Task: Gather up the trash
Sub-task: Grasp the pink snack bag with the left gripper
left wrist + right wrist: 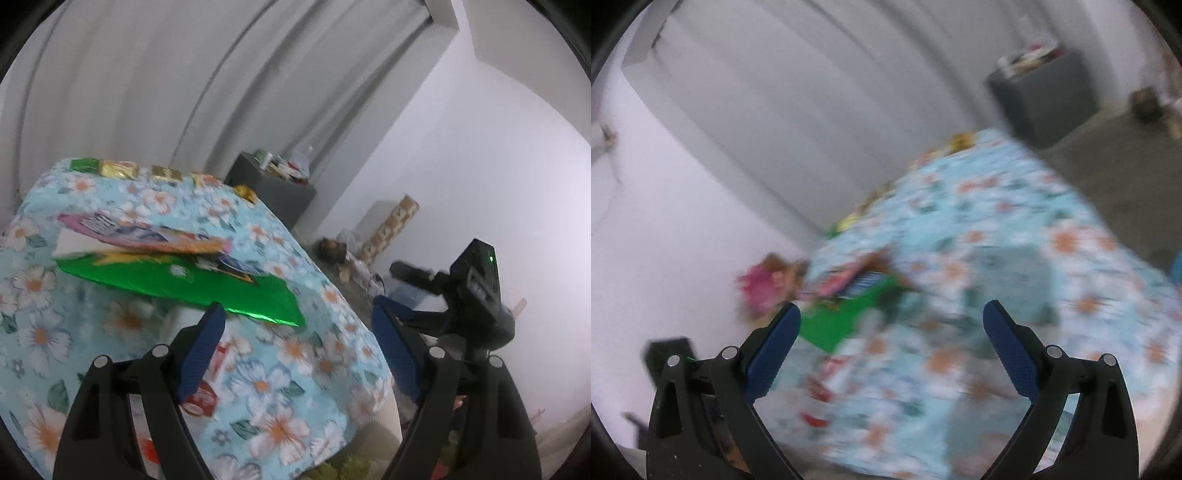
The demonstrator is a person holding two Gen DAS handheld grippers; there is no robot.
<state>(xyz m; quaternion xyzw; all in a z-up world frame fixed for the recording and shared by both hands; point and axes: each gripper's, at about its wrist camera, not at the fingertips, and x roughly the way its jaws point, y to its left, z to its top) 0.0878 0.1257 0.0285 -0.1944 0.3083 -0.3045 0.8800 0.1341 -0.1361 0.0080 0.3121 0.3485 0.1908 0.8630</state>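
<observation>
Left tool [295,354]: blue-padded jaws stand wide apart with nothing between them, poised above the worktop [325,354] draped in a light blue floral cloth; a red-and-white wrapper [199,400] lies just below its left pad, print too blurred to read. Just ahead of this tool lies a green foil packet [207,286] with a pink-and-orange packet [147,232] overlapping its far side, lettering illegible, and gold and green wrappers [118,169] line the far edge. Right tool [892,350]: jaws likewise spread and empty over the same cloth; view heavily blurred, no writing readable.
</observation>
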